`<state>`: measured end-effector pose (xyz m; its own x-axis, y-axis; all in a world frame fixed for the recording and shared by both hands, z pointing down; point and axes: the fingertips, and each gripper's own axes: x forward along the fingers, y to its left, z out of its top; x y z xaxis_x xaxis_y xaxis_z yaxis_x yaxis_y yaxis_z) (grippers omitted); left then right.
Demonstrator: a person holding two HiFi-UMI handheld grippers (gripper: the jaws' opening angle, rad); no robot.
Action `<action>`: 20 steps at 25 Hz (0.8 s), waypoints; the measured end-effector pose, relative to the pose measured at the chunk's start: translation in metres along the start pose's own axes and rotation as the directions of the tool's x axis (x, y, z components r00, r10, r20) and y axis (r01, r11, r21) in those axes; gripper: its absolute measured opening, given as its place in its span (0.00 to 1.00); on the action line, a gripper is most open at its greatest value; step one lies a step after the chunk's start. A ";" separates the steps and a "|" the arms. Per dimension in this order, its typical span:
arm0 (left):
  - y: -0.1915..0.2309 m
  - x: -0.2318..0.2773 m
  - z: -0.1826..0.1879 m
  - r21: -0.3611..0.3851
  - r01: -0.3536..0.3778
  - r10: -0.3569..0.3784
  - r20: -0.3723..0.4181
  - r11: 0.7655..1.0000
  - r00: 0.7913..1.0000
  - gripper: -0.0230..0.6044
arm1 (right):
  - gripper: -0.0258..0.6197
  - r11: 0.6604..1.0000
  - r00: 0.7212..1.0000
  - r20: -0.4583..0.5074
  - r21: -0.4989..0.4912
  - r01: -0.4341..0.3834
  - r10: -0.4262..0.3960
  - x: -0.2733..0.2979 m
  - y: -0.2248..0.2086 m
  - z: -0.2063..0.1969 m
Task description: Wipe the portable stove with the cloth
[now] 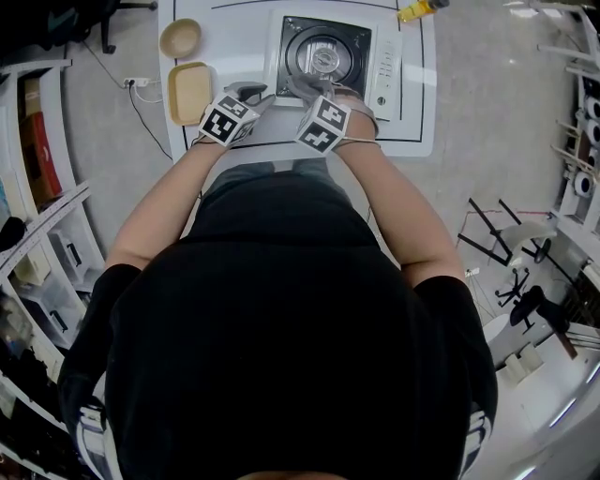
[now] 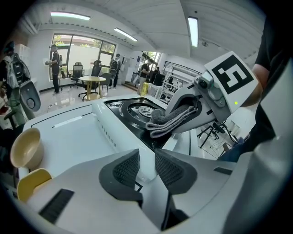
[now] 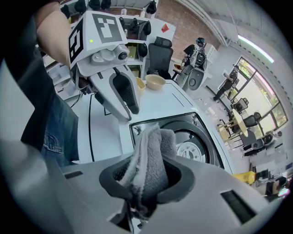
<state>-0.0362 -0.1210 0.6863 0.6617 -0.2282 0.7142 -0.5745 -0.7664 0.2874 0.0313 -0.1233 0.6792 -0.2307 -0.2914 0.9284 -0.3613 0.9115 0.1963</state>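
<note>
The portable stove, black-topped with a round burner, sits on the white table. My right gripper is shut on a folded grey cloth, which hangs over the stove's near-left corner. In the head view the right gripper is at the stove's front edge. My left gripper stands open with nothing between its pads, just left of the stove's front corner. In the left gripper view the cloth rests against the stove top.
A tan bowl and a yellow dish lie on the table left of the stove. A yellow bottle lies at the table's far right. The stove's white control panel is on its right side.
</note>
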 end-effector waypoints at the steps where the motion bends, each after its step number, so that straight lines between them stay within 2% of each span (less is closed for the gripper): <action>1: 0.001 0.000 0.000 -0.004 0.003 -0.003 0.000 1.000 1.000 0.22 | 0.21 1.000 1.000 0.004 -0.003 -0.003 0.003 0.002 -0.001 0.004; 7: 0.005 0.000 0.002 -0.034 0.020 -0.020 0.002 0.999 1.000 0.20 | 0.21 0.999 1.000 0.015 -0.030 -0.018 0.018 0.017 -0.010 0.023; 15: 0.010 -0.001 0.006 -0.019 0.029 -0.029 0.018 0.999 0.999 0.20 | 0.21 0.999 0.999 0.047 -0.041 -0.008 0.010 0.027 -0.041 0.057; 20: 0.014 0.003 -0.001 0.003 0.033 -0.033 0.001 0.999 0.999 0.20 | 0.21 0.999 0.999 0.051 -0.036 0.001 0.001 0.039 -0.065 0.070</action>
<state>-0.0431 -0.1316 0.6932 0.6804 -0.2036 0.7040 -0.5511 -0.7753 0.3085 -0.0176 -0.2145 0.6800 -0.2769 -0.3049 0.9112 -0.3288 0.9211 0.2084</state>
